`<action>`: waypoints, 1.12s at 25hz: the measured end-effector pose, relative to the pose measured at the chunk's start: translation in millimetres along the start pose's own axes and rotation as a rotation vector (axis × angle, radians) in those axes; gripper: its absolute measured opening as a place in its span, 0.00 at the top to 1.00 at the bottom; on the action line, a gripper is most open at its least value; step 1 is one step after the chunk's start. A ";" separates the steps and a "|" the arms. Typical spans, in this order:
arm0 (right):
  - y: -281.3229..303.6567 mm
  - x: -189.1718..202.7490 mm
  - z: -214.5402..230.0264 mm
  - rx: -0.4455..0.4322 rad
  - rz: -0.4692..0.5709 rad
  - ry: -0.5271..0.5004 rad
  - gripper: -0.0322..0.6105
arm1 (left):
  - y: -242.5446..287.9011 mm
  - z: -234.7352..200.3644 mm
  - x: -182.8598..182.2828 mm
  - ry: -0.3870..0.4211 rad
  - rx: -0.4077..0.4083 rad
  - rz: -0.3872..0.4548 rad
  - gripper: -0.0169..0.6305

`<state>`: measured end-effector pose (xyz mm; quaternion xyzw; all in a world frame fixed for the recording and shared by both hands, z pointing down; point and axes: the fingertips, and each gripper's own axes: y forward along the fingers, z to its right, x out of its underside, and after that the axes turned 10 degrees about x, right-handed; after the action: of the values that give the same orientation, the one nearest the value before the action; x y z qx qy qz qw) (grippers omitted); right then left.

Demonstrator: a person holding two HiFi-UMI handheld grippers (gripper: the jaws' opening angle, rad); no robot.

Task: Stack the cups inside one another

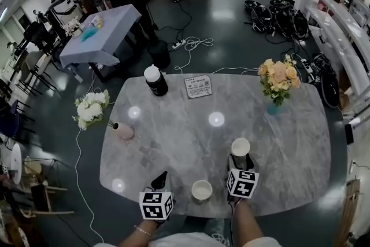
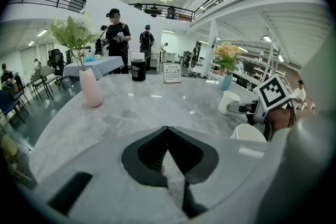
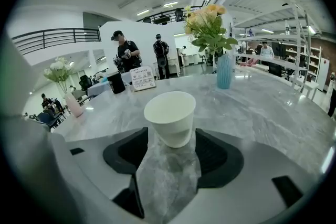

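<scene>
Nothing is stacked yet: the right tongs (image 1: 240, 159) stand open around the far paper cup (image 1: 240, 146), the near paper cup (image 1: 202, 189) sits apart on the worktop (image 1: 185, 136), and the left tongs (image 2: 167, 134) are closed and empty.

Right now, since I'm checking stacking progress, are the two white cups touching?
Apart. The head view shows a stretch of bare tabletop between the far cup and the near cup; neither sits inside the other.

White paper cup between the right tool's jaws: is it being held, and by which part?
Nothing is held. The white paper cup stands on the grey marble table between the right tool's open jaws, not clamped.
</scene>
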<state>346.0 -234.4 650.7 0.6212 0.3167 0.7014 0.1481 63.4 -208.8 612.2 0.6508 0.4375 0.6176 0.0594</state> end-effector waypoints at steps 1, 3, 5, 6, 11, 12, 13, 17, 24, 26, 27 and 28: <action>1.6 0.4 0.0 0.001 0.000 -0.002 0.58 | 0.9 -0.3 0.8 -0.002 0.002 -0.002 0.98; 4.2 0.1 0.9 0.004 0.002 -0.005 0.58 | 3.1 1.5 1.9 -0.005 0.010 -0.006 0.98; 6.8 -1.1 1.6 0.004 0.006 -0.004 0.58 | 6.0 4.3 2.3 -0.003 0.019 -0.008 0.98; 7.8 -2.1 1.1 0.002 0.008 -0.004 0.58 | 7.3 5.4 2.2 -0.002 0.024 -0.008 0.98; 11.4 -7.4 -1.0 0.004 0.022 -0.022 0.57 | 9.6 8.2 1.8 0.008 0.042 -0.015 0.98; 12.4 -8.4 -0.3 0.008 0.025 -0.024 0.57 | 9.3 7.8 2.0 0.008 0.043 -0.015 0.98; 13.4 -9.6 0.3 0.010 0.029 -0.021 0.58 | 8.6 7.1 2.3 0.008 0.042 -0.016 0.98; 15.8 -14.4 1.9 0.017 0.045 -0.011 0.58 | 5.6 2.1 4.3 0.002 0.034 -0.020 0.98; 13.8 -16.6 6.4 0.050 0.046 -0.034 0.58 | 2.7 0.0 4.7 -0.003 0.031 -0.016 0.98; 10.3 -17.7 8.2 0.052 0.058 -0.030 0.58 | 2.1 1.3 4.6 -0.001 0.035 -0.012 0.98; 8.6 -18.2 9.1 0.053 0.063 -0.029 0.58 | 1.7 2.0 4.7 0.000 0.037 -0.011 0.98; 6.9 -18.6 10.0 0.054 0.066 -0.027 0.58 | 1.2 2.7 4.9 0.000 0.039 -0.009 0.98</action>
<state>360.3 -248.2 640.9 0.6446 0.3126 0.6886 0.1124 65.6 -205.2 616.0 0.6498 0.4524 0.6088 0.0496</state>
